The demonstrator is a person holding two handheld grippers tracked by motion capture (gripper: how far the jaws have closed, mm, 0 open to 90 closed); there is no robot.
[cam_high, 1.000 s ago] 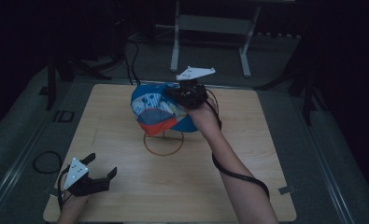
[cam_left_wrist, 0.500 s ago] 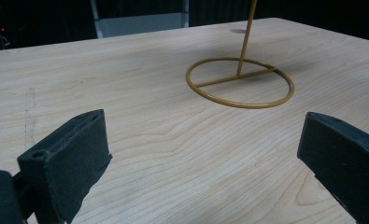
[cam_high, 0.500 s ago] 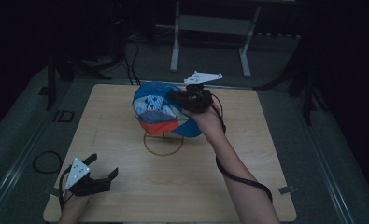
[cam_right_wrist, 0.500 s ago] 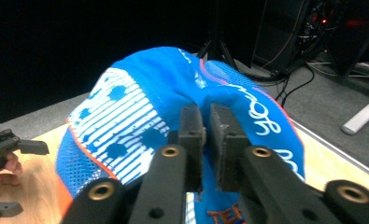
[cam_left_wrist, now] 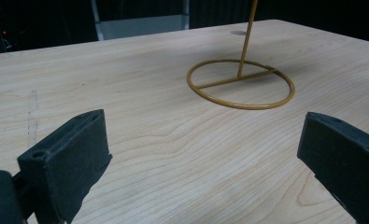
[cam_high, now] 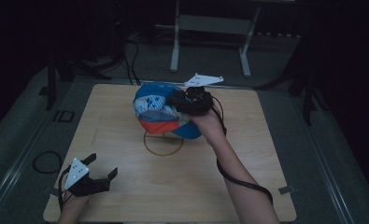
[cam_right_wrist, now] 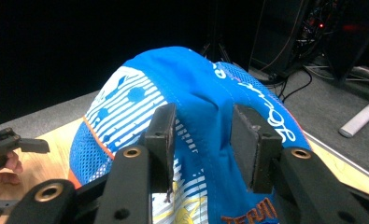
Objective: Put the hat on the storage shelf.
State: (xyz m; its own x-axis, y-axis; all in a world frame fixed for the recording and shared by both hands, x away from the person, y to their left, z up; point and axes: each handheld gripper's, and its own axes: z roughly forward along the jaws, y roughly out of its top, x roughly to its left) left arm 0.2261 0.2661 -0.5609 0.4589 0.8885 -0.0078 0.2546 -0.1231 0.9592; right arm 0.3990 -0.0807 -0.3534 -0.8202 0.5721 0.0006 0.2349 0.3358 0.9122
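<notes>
A blue cap (cam_high: 161,109) with white stripes and a red-orange brim sits on top of a gold wire stand (cam_high: 162,143) at the table's middle. My right gripper (cam_high: 173,100) reaches in from the right onto the cap's crown. In the right gripper view its jaws (cam_right_wrist: 203,126) have just been opening; blue fabric (cam_right_wrist: 140,93) lies in the gap and the pads stand off it. My left gripper (cam_high: 102,166) rests open near the front left corner. Its view shows the stand's ring base (cam_left_wrist: 240,84) ahead between the wide jaws (cam_left_wrist: 203,135).
The wooden table (cam_high: 266,154) has bare board at the right and front. The right gripper's cable (cam_high: 240,179) hangs along the forearm. Behind the table stands a grey metal frame (cam_high: 210,28) on the floor, with cables (cam_high: 133,56) lying beside it.
The right hand has shifted slightly toward the right and nearer, its top plate turning a little. The cap stays on the stand. The left gripper has not moved.
</notes>
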